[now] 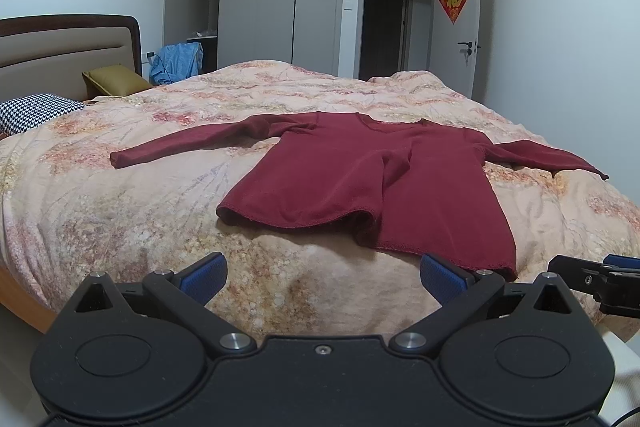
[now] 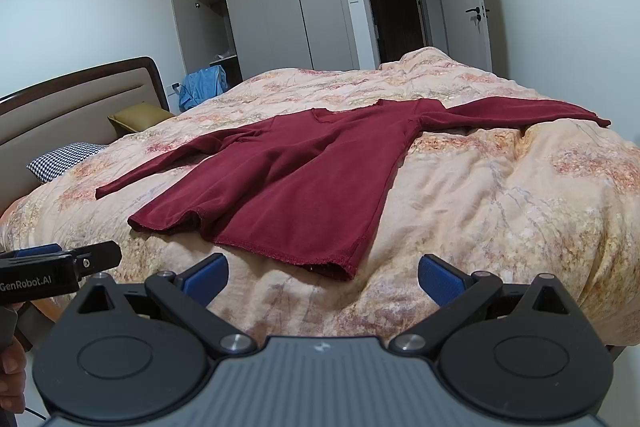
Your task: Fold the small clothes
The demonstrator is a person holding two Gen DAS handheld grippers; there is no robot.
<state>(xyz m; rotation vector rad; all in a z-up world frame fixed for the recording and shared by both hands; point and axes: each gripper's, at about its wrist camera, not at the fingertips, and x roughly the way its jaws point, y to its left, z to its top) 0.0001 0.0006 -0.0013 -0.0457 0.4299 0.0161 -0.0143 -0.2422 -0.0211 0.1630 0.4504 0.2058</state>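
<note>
Left wrist view: left tongs [image 1: 322,277] spread wide, nothing between; red shirt [image 1: 372,179] flat on the bed [image 1: 120,219] straight ahead, hem nearest the bed's near edge, sleeves stretched sideways.

Right wrist view: right tongs [image 2: 322,277] likewise apart and empty; shirt's hem corner just ahead, body running away leftward. Probably equally near both.

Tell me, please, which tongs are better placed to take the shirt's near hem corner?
Probably the right tongs: open, they hover just short of the maroon shirt, whose near hem corner lies between them, while it sits beside the left tongs.
</note>
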